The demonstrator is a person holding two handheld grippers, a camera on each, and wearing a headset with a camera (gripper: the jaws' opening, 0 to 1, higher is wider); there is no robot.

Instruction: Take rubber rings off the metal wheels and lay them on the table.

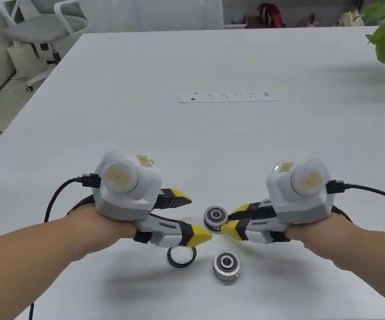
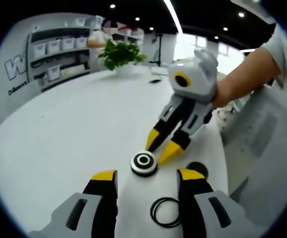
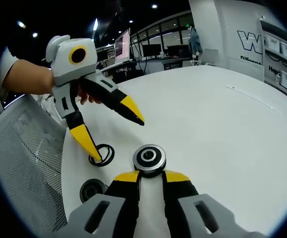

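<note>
Seemingly, one rubber ring already lay just beside the wheel, which sat between the wide left gripper and the narrow, empty right gripper; pinching its own ring looked next.

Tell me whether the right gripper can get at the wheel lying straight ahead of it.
Probably yes: the wheel lies just beyond the tips of the right gripper, with nothing between them. The jaws stand only narrowly apart and would likely need to widen.
</note>
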